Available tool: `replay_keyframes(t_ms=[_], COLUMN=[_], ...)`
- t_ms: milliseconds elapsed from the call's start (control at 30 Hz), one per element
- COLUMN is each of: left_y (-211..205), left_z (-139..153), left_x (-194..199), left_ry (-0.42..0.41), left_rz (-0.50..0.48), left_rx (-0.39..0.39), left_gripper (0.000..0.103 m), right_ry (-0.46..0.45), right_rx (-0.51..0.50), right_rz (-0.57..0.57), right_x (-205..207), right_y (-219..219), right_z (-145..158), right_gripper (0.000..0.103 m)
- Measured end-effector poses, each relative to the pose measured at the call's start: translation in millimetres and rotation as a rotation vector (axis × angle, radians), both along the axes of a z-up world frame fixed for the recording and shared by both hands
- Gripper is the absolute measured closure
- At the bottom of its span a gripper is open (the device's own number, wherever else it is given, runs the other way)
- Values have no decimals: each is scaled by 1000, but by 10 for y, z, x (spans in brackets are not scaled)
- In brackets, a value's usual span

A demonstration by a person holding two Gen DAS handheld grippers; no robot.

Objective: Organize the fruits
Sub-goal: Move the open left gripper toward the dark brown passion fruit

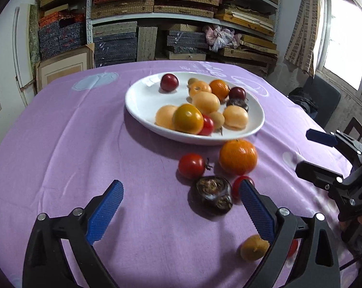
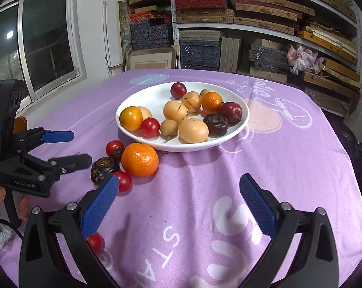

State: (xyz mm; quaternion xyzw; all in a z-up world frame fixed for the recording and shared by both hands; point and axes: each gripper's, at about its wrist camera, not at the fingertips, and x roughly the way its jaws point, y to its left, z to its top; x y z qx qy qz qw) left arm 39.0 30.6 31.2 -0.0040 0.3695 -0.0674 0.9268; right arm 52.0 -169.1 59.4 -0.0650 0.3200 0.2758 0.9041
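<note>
A smooth white oval plate (image 2: 238, 129) sits on a lilac cloth (image 2: 289, 163), heaped with round glossy fruits. At its 7 o'clock, a dimpled orange (image 2: 139, 159), a red tomato (image 2: 114, 150) and a wrinkled dark fruit (image 2: 103, 169) lie loose. The left gripper (image 1: 181, 206) and right gripper (image 2: 178, 204), with ridged blue pads, gape wide, holding nothing.

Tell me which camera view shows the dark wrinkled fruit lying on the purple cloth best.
The left wrist view: the dark wrinkled fruit lies close and large, wholly unobstructed, just ahead of the open left gripper. The right wrist view shows it smaller, at the left, beside the big orange.
</note>
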Motion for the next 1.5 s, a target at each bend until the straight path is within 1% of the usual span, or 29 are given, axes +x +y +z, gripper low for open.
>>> replay_keyframes(t_ms=[67,133,200,300,333,400,433,467,500,533,567,600,667,700,767,867,933,1000,1067,1133,1267,1300,1367,1433,1500], left_y=[-114,-204,-250,-246,-233,-198,-177,-150,-103,-31,54,142,295,331,329,257,195,152,141,172,288,321,347,335,305], left_z=[-37,-67,-123,-158,-171,-182,-184,-190,-193,-202,-210,-212,-182,-176,-182,-170,-172,-187,-207,-228,-255,-262,-258,-259,-257], left_x=[2,13,75,167,201,250,261,259,248,234,230,228,205,195,201,185,203,246,285,307,329,334,325,322,325], left_ry=[6,3,34,63,73,84,84,78,72,72,85,99,106,108,119,104,100,107,120,138,170,178,175,178,178], left_rz=[-24,-22,-17,4,15,27,34,51,80,111,134,147,162,162,148,113,83,62,67,81,102,109,115,121,145], left_rx=[47,100,141,163,169,170,194,242,287,314,315,286,192,167,163,179,169,163,162,149,79,61,45,60,104], left_gripper=[5,5,5,5,3,3,3,3,3,3,3,3,3,3,3,3,3,3,3,3,3,3,3,3,3], right_ry=[-2,6,19,27,31,40,43,46,49,55,62,71,96,112,148,201,204,206,215,221,210,223,280,294,282], right_rx=[-20,-31,-31,-23,-21,-19,-17,-15,-15,-15,-15,-15,-16,-12,2,27,27,50,78,86,109,111,101,76,51], right_rz=[8,19,28,30,31,30,29,27,25,27,30,32,31,31,29,43,48,64,77,70,43,42,69,64,61], right_x=[12,30,54,75,83,95,102,109,109,119,129,139,169,187,219,243,239,230,234,252,316,344,410,437,453], right_y=[38,60,66,55,51,44,39,35,36,34,35,39,44,42,33,36,46,36,23,25,43,73,180,272,354], right_z=[-28,-54,-70,-75,-78,-88,-90,-94,-96,-100,-109,-119,-144,-159,-195,-247,-253,-247,-241,-244,-185,-180,-211,-240,-220], right_gripper=[4,4,4,4,4,4,4,4,4,4,4,4,4,4,4,4,4,4,4,4,4,4,4,4,4])
